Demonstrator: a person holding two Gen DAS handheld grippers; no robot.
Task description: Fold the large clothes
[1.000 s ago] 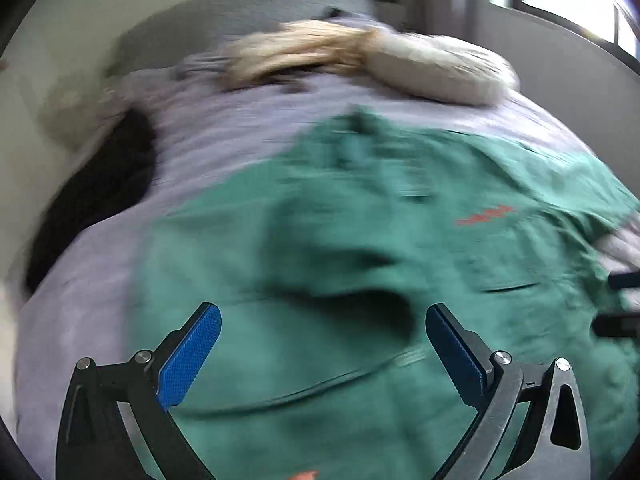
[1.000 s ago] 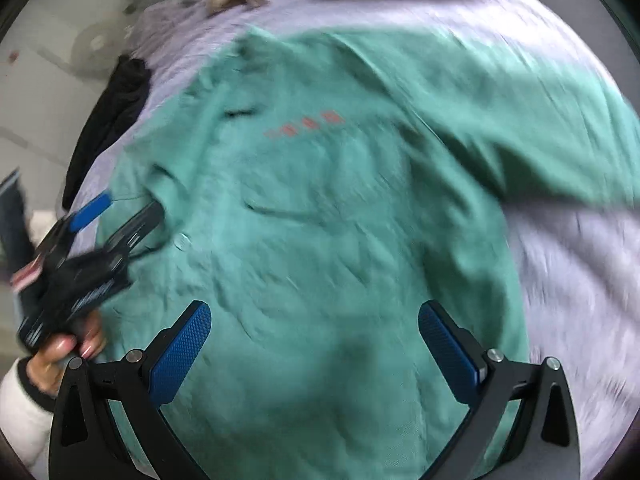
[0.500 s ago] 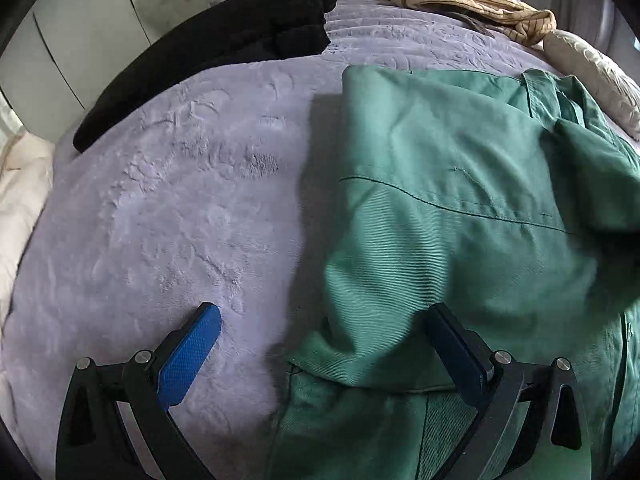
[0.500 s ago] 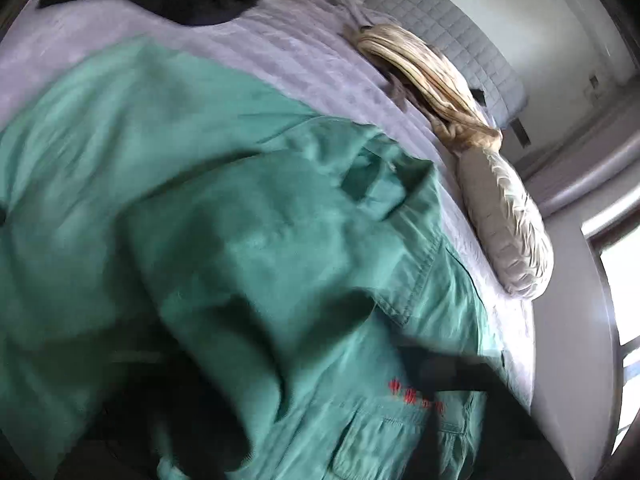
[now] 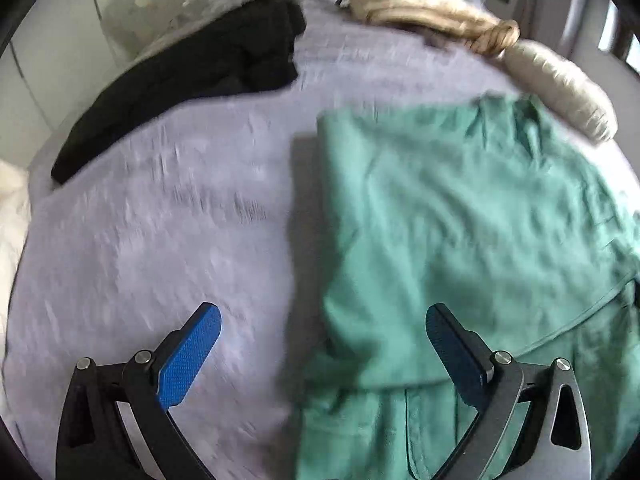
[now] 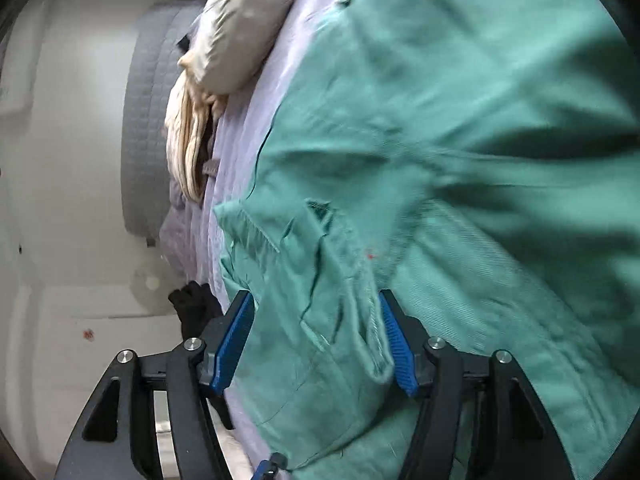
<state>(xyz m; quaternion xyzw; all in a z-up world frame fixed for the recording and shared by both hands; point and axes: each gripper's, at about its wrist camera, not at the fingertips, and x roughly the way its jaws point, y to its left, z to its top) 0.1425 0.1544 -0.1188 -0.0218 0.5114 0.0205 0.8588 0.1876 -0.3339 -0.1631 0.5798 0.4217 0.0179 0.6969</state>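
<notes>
A large green jacket [image 5: 460, 216] lies on a lilac bedspread [image 5: 168, 216], its left side folded over the body. My left gripper [image 5: 324, 344] is open and empty above the jacket's left folded edge and the bedspread. In the right wrist view the green jacket [image 6: 460, 152] fills most of the frame. My right gripper [image 6: 316, 340] has its blue pads [image 6: 234, 344] part way closed around a bunch of the jacket's fabric near the collar. The view is rolled sideways and blurred.
A black garment [image 5: 192, 80] lies at the bed's far left. A cream bundle [image 5: 432, 12] and a beige pillow [image 5: 560, 88] sit at the far right by the grey headboard [image 6: 148, 128]. A white wall stands beyond the bed.
The left gripper has pulled back and up from the folded edge, still open. The right gripper has swung round and its fingers have closed in on the jacket's fabric.
</notes>
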